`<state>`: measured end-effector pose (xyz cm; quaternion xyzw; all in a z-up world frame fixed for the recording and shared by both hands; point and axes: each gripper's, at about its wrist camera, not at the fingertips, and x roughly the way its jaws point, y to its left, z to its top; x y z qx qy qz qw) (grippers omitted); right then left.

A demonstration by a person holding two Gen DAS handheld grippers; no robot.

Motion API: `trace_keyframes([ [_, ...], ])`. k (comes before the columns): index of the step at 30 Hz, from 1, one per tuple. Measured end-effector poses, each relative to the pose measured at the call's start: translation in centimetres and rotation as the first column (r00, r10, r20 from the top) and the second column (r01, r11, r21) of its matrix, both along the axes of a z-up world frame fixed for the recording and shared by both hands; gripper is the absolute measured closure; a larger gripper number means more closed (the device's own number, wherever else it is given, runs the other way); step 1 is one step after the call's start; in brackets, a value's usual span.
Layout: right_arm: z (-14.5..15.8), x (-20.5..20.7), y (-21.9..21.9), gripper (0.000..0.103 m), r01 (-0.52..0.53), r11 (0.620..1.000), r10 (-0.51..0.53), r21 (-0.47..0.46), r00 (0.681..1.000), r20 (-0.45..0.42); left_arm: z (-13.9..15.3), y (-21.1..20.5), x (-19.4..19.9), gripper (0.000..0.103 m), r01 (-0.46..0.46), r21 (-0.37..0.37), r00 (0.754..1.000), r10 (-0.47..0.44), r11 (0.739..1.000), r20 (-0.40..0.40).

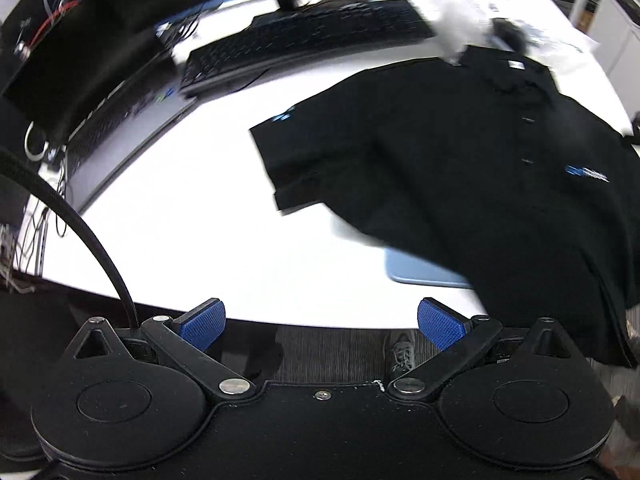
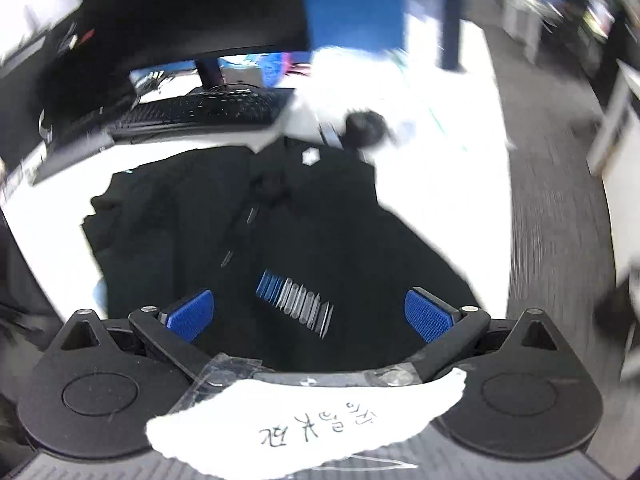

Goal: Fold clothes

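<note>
A black polo shirt (image 1: 460,168) with a blue and white chest logo lies spread face up on the white desk (image 1: 180,200), its collar toward the back. Its hem hangs over the desk's near edge. My left gripper (image 1: 322,322) is open at the desk's front edge, left of the shirt, with nothing between its blue pads (image 1: 202,322). In the right wrist view the same shirt (image 2: 280,220) fills the middle. My right gripper (image 2: 310,316) is open just above the shirt's chest logo, holding nothing. Both views are motion-blurred.
A black keyboard (image 1: 304,40) and a monitor stand sit behind the shirt. A light blue flat pad (image 1: 424,270) pokes out from under the shirt. A black round object (image 2: 364,124) and white papers lie near the collar. A shoe (image 1: 402,354) shows on the carpet below.
</note>
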<state>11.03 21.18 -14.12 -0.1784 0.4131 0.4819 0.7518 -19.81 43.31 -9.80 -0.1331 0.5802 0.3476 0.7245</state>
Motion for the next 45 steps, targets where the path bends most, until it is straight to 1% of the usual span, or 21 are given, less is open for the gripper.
trace_keyframes([
  [2, -0.9, 3.6, 3.6, 0.0, -0.008, 1.0, 0.008, -0.006, 0.999, -0.034, -0.2, 1.8, 0.3, 0.002, -0.01, -0.014, 1.0, 0.01, 1.0, 0.006],
  [3, -1.7, 5.7, 5.1, 0.0, 0.013, 1.0, -0.013, 0.004, 0.996, -0.087, -0.3, 2.7, 0.5, 0.002, -0.014, -0.021, 1.0, 0.015, 1.0, 0.008],
  [5, -3.2, 9.2, 7.2, 0.0, 0.085, 0.996, -0.077, 0.03, 0.976, -0.203, -0.6, 4.6, 1.1, 0.002, -0.02, -0.039, 1.0, 0.02, 0.999, 0.013],
  [8, -5.7, 12.6, 9.1, 0.0, 0.187, 0.982, -0.173, 0.018, 0.94, -0.295, -1.0, 7.1, 2.5, 0.002, -0.008, -0.06, 1.0, 0.01, 0.998, 0.018],
  [12, -8.2, 14.8, 10.4, 0.001, 0.218, 0.976, -0.208, -0.017, 0.902, -0.378, -1.4, 9.7, 4.1, 0.002, 0.013, -0.068, 1.0, -0.013, 0.998, 0.008],
  [15, -9.8, 15.3, 10.9, 0.0, 0.211, 0.977, -0.2, -0.035, 0.84, -0.504, -1.6, 11.3, 4.8, 0.002, -0.004, -0.075, 1.0, 0.005, 0.997, 0.005],
  [17, -10.1, 15.1, 11.0, 0.002, 0.199, 0.979, -0.188, -0.034, 0.832, -0.523, -1.5, 12.0, 5.4, 0.002, -0.02, -0.081, 1.0, 0.021, 0.997, 0.01],
  [18, -10.0, 15.0, 11.1, 0.015, 0.185, 0.982, -0.179, -0.041, 0.834, -0.522, -1.4, 12.2, 5.7, 0.002, -0.027, -0.083, 1.0, 0.028, 0.996, 0.012],
  [19, -9.8, 15.0, 11.3, 0.036, 0.169, 0.984, -0.17, -0.049, 0.837, -0.52, -1.4, 12.4, 6.1, 0.002, -0.033, -0.084, 0.999, 0.035, 0.996, 0.015],
  [20, -9.7, 15.0, 11.4, 0.044, 0.153, 0.986, -0.161, -0.06, 0.84, -0.518, -1.3, 12.4, 6.5, 0.002, -0.038, -0.084, 0.999, 0.039, 0.996, 0.019],
  [22, -9.3, 14.9, 11.6, 0.069, 0.123, 0.99, -0.14, -0.067, 0.844, -0.518, -1.0, 12.4, 7.1, 0.002, -0.046, -0.077, 0.998, 0.049, 0.996, 0.028],
  [24, -8.4, 14.4, 11.8, 0.075, 0.091, 0.993, -0.113, -0.07, 0.864, -0.49, -0.7, 12.2, 7.6, 0.002, -0.065, -0.07, 0.997, 0.068, 0.995, 0.03],
  [26, -7.3, 13.8, 12.2, 0.079, 0.065, 0.995, -0.092, -0.077, 0.899, -0.427, -0.6, 12.1, 7.8, 0.002, -0.088, -0.074, 0.995, 0.091, 0.993, 0.037],
  [30, -3.0, 11.7, 12.5, 0.086, 0.013, 0.997, -0.03, -0.072, 0.972, -0.232, -1.0, 11.1, 8.3, 0.002, -0.104, -0.082, 0.994, 0.106, 0.991, 0.023],
  [35, 2.0, 11.4, 12.6, 0.09, 0.035, 0.999, -0.037, -0.029, 0.996, -0.077, -1.4, 10.2, 8.1, 0.002, -0.124, -0.089, 0.992, 0.125, 0.988, 0.0],
  [39, 2.6, 16.1, 14.9, 0.09, 0.053, 0.998, -0.054, -0.044, 0.998, -0.023, -1.2, 9.5, 8.0, 0.002, -0.124, -0.088, 0.992, 0.123, 0.988, -0.011],
  [41, 2.0, 19.2, 16.8, 0.087, 0.046, 0.997, -0.047, -0.063, 0.999, -0.007, -1.1, 9.2, 8.0, 0.002, -0.115, -0.088, 0.993, 0.114, 0.989, -0.017],
  [42, 1.4, 20.8, 17.8, 0.077, 0.035, 0.996, -0.037, -0.08, 0.999, -0.018, -0.9, 9.0, 8.0, 0.002, -0.11, -0.087, 0.994, 0.109, 0.99, -0.019],
  [43, 1.0, 21.8, 18.6, 0.056, 0.029, 0.995, -0.03, -0.098, 1.0, -0.009, -0.7, 8.9, 7.9, 0.002, -0.105, -0.084, 0.994, 0.104, 0.991, -0.017],
  [44, 1.4, 21.7, 18.8, 0.051, 0.035, 0.993, -0.029, -0.109, 0.998, 0.057, -0.5, 8.8, 7.8, 0.002, -0.101, -0.079, 0.995, 0.1, 0.992, -0.011],
  [45, 2.3, 20.8, 18.4, 0.036, 0.043, 0.995, -0.03, -0.094, 0.99, 0.137, -0.4, 8.8, 7.7, 0.002, -0.099, -0.08, 0.995, 0.099, 0.992, -0.004],
])
